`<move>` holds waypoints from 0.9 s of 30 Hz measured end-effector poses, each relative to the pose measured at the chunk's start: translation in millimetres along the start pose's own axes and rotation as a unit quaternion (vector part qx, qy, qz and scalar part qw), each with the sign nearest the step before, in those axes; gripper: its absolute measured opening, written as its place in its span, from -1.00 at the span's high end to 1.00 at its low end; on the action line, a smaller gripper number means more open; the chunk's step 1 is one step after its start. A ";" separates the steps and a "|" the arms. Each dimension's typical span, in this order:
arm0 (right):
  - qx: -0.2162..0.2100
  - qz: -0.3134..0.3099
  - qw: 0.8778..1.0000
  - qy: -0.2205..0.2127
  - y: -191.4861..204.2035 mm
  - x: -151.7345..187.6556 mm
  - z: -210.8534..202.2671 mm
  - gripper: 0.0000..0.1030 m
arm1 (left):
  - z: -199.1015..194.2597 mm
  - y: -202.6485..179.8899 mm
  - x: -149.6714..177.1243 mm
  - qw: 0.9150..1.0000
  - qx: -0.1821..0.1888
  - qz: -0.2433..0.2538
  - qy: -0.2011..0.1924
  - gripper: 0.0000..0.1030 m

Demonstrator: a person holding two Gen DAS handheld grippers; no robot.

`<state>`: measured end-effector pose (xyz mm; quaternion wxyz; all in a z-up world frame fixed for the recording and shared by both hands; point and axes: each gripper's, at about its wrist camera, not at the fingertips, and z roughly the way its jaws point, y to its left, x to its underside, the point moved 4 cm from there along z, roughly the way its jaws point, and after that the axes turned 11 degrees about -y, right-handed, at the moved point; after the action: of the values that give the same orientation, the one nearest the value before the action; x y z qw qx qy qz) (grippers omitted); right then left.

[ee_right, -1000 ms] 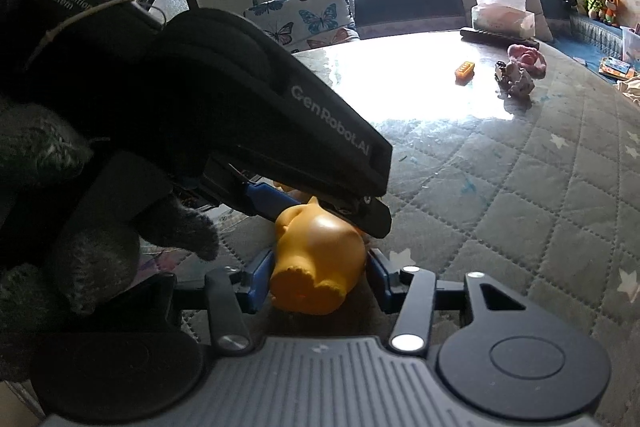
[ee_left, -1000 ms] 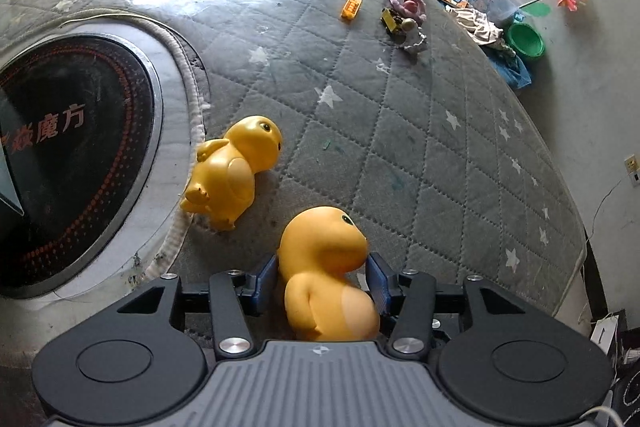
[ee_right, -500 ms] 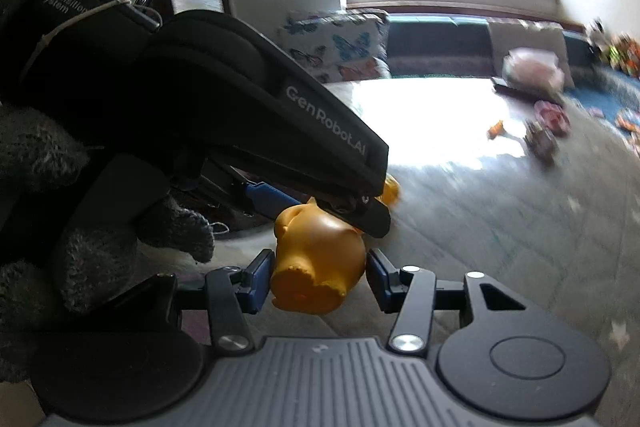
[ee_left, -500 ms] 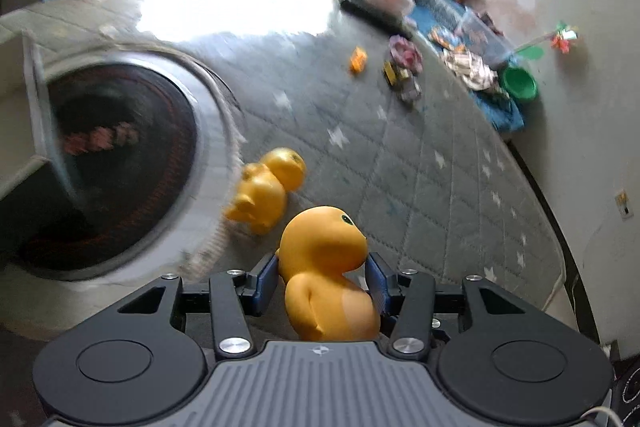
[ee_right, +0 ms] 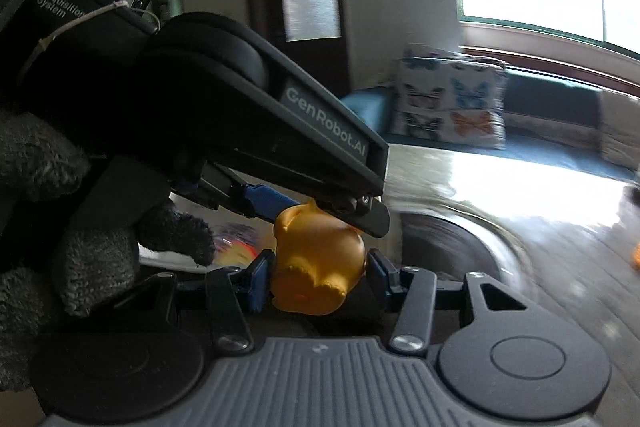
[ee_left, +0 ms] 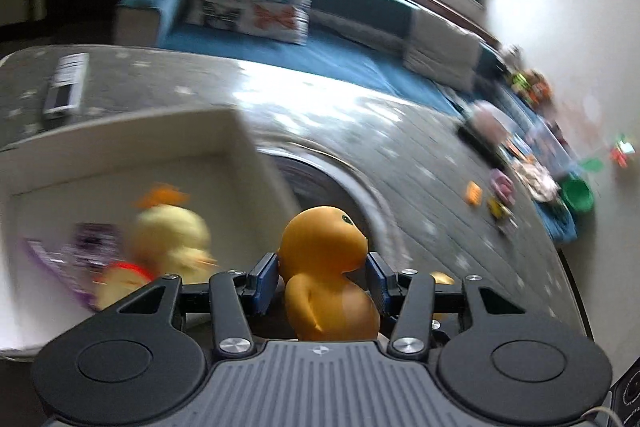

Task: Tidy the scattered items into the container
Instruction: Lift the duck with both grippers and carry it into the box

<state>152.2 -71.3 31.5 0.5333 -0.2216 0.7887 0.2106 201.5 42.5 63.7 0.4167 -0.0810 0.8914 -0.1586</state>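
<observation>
Far left, white container [ee_left: 236, 131], blurred, holding a pale yellow plush chick [ee_left: 168, 239] beside a purple packet [ee_left: 80, 247]. Centre, left gripper [ee_left: 322, 277], blue pads clamped on an upright orange duck [ee_left: 324, 267]. From the right wrist: "DAS Data Acquisition System" and "GenRobot.AI" printed on the left gripper's housing. Below, right gripper [ee_right: 318, 277] pinching a second orange duck [ee_right: 316, 263], tipped over.
</observation>
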 end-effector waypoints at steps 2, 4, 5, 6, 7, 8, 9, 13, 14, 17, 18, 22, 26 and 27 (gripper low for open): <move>-0.022 -0.006 1.000 0.001 16.1 -3.8 18.8 0.02 | -4.0 24.9 -7.6 1.000 -0.018 -0.014 -0.008 0.01; -0.042 -0.011 0.999 0.004 31.5 -6.5 36.9 0.02 | -8.0 48.4 -12.8 0.999 -0.033 -0.027 -0.013 0.01; -0.051 -0.013 0.999 0.006 38.9 -7.3 45.7 0.02 | -10.0 60.3 -14.5 0.999 -0.040 -0.033 -0.015 0.01; -0.060 -0.015 0.998 0.008 46.2 -8.1 54.5 0.02 | -12.0 72.3 -16.0 0.998 -0.047 -0.040 -0.017 0.01; -0.069 -0.017 0.997 0.010 53.3 -8.3 62.4 0.02 | -13.9 85.2 -17.0 0.997 -0.055 -0.048 -0.018 0.02; -0.076 -0.019 0.997 0.013 58.9 -7.1 70.1 0.02 | -14.6 95.5 -17.9 0.996 -0.061 -0.055 -0.019 0.01; -0.083 -0.021 0.996 0.016 64.4 -5.9 77.7 0.02 | -15.1 105.1 -18.7 0.996 -0.067 -0.062 -0.019 0.01; -0.100 -0.032 0.994 0.032 87.2 1.8 102.6 0.02 | -16.6 138.6 -16.7 0.993 -0.088 -0.082 -0.014 0.02; -0.101 -0.032 0.994 0.038 89.9 5.1 105.5 0.02 | -16.6 144.2 -15.0 0.992 -0.091 -0.086 -0.012 0.02; -0.105 -0.033 0.992 0.053 97.1 15.5 113.8 0.02 | -14.9 157.6 -9.1 0.991 -0.092 -0.099 -0.004 0.02; -0.106 -0.034 0.992 0.058 99.5 19.0 116.6 0.02 | -14.4 160.0 -7.3 0.991 -0.092 -0.102 -0.002 0.02; -0.107 -0.040 0.991 0.070 103.0 27.3 120.7 0.01 | -11.6 166.0 -2.2 0.990 -0.096 -0.106 0.005 0.02; -0.109 -0.041 0.991 0.072 102.6 25.4 119.6 0.00 | -9.1 171.4 0.5 0.988 -0.101 -0.113 0.010 0.02; -0.108 -0.042 0.991 0.072 102.4 25.0 119.3 0.00 | -8.7 172.6 1.2 0.988 -0.100 -0.115 0.010 0.02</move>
<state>174.3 76.7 -22.9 0.4566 -0.3251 0.7878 0.2553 191.9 205.7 7.7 0.3764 -0.2227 0.8918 -0.1160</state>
